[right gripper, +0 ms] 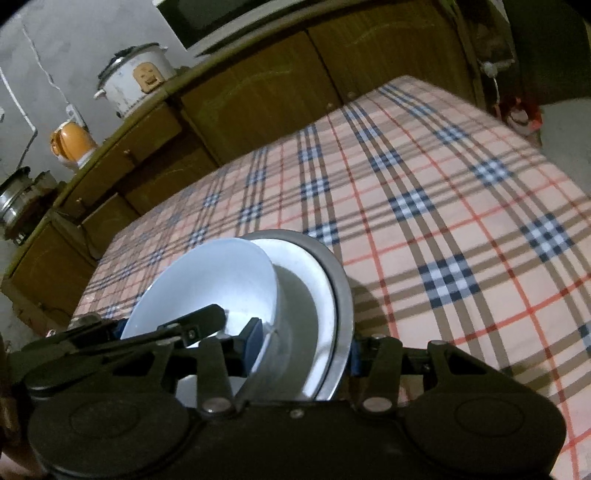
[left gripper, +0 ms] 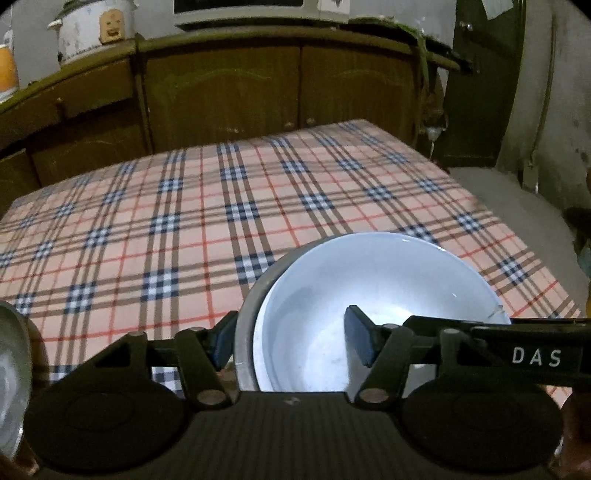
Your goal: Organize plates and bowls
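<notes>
Left wrist view: left tongs (left gripper: 291,341) straddle the wall of the white bowl (left gripper: 369,288), one pad outside, one inside, gripping it near the tabletop's (left gripper: 184,221) near edge.

Right wrist view: right tongs (right gripper: 306,347) clamp the metal bowl (right gripper: 340,295); the white bowl (right gripper: 207,284) tilts inside it.

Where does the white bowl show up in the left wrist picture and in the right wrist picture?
Left wrist view: white bowl at lower centre-right, its left rim between the left gripper's fingers.
Right wrist view: white bowl at lower centre-left, tilted inside a metal bowl.
Shared landmark: the white rice cooker on the wooden cabinet.
</notes>
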Demonstrator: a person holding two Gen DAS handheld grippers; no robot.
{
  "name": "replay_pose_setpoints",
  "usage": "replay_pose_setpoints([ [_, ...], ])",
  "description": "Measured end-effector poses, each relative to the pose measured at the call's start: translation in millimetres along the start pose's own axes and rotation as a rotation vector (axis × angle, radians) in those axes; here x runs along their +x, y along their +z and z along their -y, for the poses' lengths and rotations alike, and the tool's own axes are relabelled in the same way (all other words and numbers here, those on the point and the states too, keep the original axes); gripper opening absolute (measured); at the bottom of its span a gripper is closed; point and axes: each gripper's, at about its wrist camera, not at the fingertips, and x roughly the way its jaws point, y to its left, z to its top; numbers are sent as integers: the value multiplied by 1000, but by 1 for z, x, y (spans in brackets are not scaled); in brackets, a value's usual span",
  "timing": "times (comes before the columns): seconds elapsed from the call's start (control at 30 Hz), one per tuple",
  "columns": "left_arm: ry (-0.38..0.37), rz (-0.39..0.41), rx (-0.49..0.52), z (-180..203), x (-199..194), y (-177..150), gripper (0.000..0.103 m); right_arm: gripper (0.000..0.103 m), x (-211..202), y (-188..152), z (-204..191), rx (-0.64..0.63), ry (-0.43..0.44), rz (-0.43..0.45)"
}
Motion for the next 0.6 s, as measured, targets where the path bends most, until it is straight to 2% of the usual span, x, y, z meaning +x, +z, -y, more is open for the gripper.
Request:
replay_pose_setpoints([
  [0.6, 82, 112, -26, -10, -82, 6, 63, 55, -57, 4, -56, -96, 82, 78],
])
